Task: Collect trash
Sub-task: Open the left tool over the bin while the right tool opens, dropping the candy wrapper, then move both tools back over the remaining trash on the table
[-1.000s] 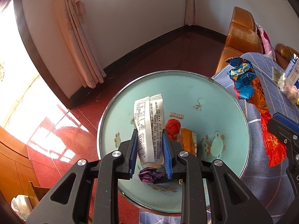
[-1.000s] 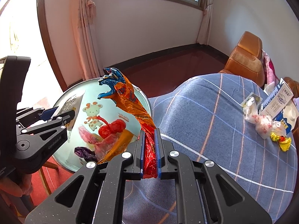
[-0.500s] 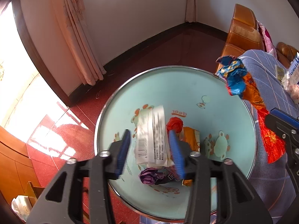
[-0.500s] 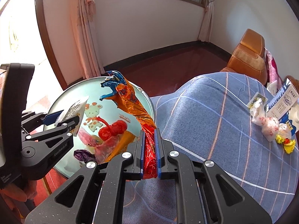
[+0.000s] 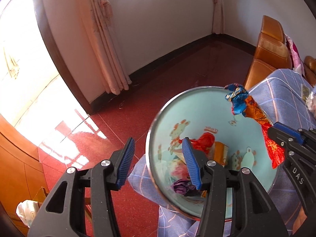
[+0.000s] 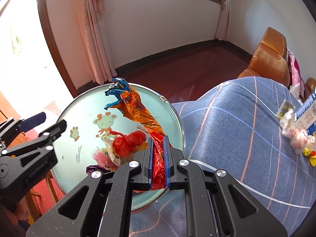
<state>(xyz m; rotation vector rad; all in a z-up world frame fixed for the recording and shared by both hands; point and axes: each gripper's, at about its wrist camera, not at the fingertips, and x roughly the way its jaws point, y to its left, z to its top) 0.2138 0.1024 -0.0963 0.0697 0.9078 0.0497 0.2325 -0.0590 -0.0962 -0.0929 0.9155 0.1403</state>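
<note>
A round pale-green basin [image 5: 199, 110] [image 6: 83, 106] with cartoon animals holds several wrappers: a red one [image 5: 205, 139] [image 6: 128, 142], an orange one [image 5: 220, 150] and a purple one [image 5: 182, 186]. My left gripper [image 5: 158, 162] is open and empty at the basin's left rim; it also shows in the right wrist view [image 6: 45, 122]. My right gripper [image 6: 158, 160] is shut on a long orange, red and blue foil wrapper [image 6: 136, 106] and holds it over the basin; the wrapper also shows in the left wrist view [image 5: 250, 110].
A blue plaid cloth [image 6: 237, 134] covers the surface right of the basin. More wrappers [image 6: 296, 136] and a blue-white box [image 6: 308, 110] lie at its far right. An orange sofa [image 6: 270, 59] stands behind. A red floor [image 5: 118, 130] lies left of the basin.
My left gripper opened and let the white printed wrapper fall into the basin, then swung left toward the rim. My right gripper still holds the foil wrapper, now further over the basin.
</note>
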